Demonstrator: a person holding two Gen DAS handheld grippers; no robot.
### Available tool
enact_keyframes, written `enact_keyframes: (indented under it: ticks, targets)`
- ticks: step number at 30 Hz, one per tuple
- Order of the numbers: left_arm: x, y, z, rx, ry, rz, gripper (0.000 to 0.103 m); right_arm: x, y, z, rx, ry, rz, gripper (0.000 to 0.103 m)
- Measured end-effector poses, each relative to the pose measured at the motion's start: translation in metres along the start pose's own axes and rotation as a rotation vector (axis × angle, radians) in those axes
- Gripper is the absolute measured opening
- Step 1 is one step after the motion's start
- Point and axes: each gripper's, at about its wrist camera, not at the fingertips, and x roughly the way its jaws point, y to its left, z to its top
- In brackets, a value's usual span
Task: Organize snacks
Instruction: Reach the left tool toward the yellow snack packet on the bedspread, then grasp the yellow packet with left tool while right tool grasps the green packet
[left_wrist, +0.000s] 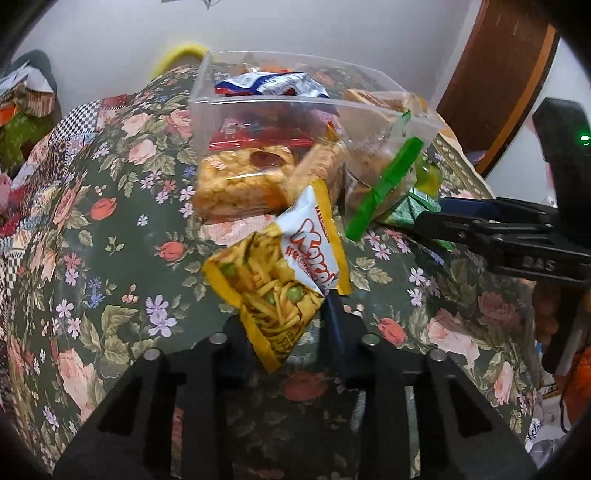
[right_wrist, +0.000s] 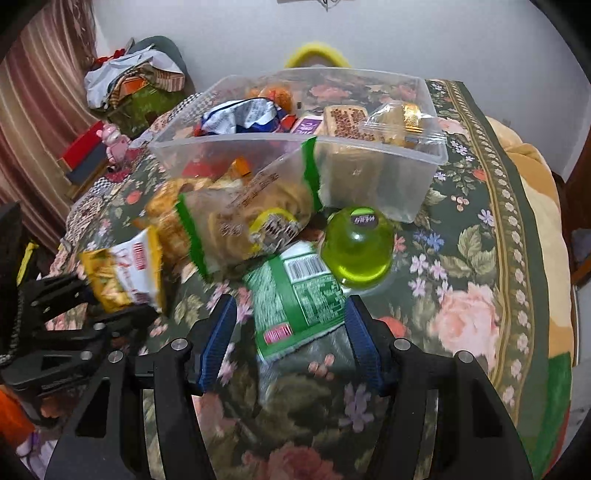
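A yellow noodle-snack packet (left_wrist: 284, 273) stands tilted between my left gripper's (left_wrist: 291, 317) fingers, which are shut on its lower part just above the floral cloth. The right wrist view shows the same packet (right_wrist: 122, 269) in that gripper (right_wrist: 88, 291) at the left. My right gripper (right_wrist: 290, 306) points down at a green packet (right_wrist: 295, 302) lying flat on the cloth. The packet lies between the blue pads (right_wrist: 218, 343), with a gap on its left side, so the jaws stand open. Behind is a clear plastic box (right_wrist: 436, 158) holding several snacks.
In front of the box lie a clear bag of biscuits with green strips (right_wrist: 243, 218), an orange cracker pack (left_wrist: 240, 181) and a green jelly cup (right_wrist: 356, 247). The floral cloth (right_wrist: 480, 295) falls away at the right edge. Clutter and a curtain are at the far left.
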Motion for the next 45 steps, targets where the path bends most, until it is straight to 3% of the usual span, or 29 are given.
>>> enact_keyframes:
  ticks: [12,15,20,27,29,36,39,43,45]
  targets:
    - [-0.014,0.003,0.004,0.008,-0.043,0.009,0.028,0.022,0.008,0.011,-0.052,0.025,-0.030,0.074]
    - [-0.019,0.000,0.006,0.010,-0.056,0.007,0.027,0.019,0.008,0.012,-0.048,0.012,-0.042,0.060]
    - [-0.029,-0.003,0.011,0.013,-0.075,0.005,0.023,0.010,-0.001,0.009,-0.002,0.013,0.028,0.035]
    - [-0.045,-0.004,0.019,0.013,-0.119,0.007,0.017,-0.010,-0.001,-0.006,0.012,-0.002,0.045,0.029]
    - [-0.050,-0.004,0.020,0.013,-0.128,0.007,0.004,-0.018,-0.001,-0.009,0.013,-0.017,0.040,0.029]
    - [-0.051,-0.001,0.025,0.008,-0.102,0.018,0.003,-0.041,-0.003,-0.007,0.024,-0.074,0.044,0.029]
    - [-0.046,0.004,0.023,-0.011,-0.068,0.015,0.015,-0.049,-0.004,-0.007,0.027,-0.090,0.042,0.029]
    - [-0.052,0.017,0.018,-0.063,-0.088,0.029,0.054,-0.057,-0.007,-0.008,0.038,-0.110,0.037,0.029]
    - [-0.056,0.025,0.017,-0.080,-0.104,0.044,0.060,-0.060,-0.009,-0.007,0.045,-0.119,0.037,0.029]
